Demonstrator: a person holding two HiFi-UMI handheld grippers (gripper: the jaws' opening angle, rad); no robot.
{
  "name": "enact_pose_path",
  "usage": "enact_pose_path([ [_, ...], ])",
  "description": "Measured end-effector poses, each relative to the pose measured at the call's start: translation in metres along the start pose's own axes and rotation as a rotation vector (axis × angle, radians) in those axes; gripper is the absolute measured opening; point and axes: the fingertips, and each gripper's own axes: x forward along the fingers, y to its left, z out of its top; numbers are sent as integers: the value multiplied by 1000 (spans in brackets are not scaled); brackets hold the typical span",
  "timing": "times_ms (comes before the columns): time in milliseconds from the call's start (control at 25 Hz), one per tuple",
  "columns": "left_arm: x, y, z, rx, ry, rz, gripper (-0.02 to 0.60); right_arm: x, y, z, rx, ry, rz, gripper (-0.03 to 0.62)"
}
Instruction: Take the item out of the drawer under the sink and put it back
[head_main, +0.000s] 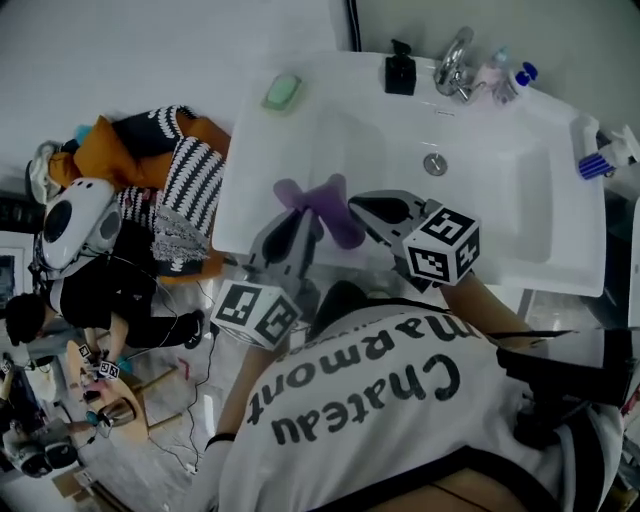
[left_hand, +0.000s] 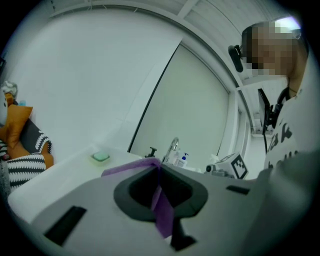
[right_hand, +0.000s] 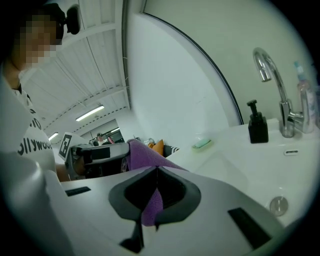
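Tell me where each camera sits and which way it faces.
Head view: on the person's head, looking steeply down at the sink; shows the shirt, left gripper and right gripper.
Left gripper view: on the left gripper, looking along its jaws across the sink to the faucet; shirt at right.
Right gripper view: on the right gripper, looking along its jaws toward the same faucet; shirt at left.
Shared: the purple cloth, gripped by both jaws.

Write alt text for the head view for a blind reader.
Seen from above, the left gripper and right gripper each have their jaws shut on one purple cloth, held over the front of a white sink. A faucet, black pump bottle and green soap sit along its rim.
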Motion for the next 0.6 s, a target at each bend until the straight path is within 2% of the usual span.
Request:
enact_pose_path([
  [120, 11, 1, 4, 14, 22, -40, 23, -5, -6, 3, 27, -24, -43, 12],
  [440, 53, -2, 21, 53, 85, -253, 23, -5, -22, 15, 88, -76, -173, 12],
  [600, 72, 8, 39, 74, 99, -325, 23, -2, -32, 31, 100, -124, -250, 12],
])
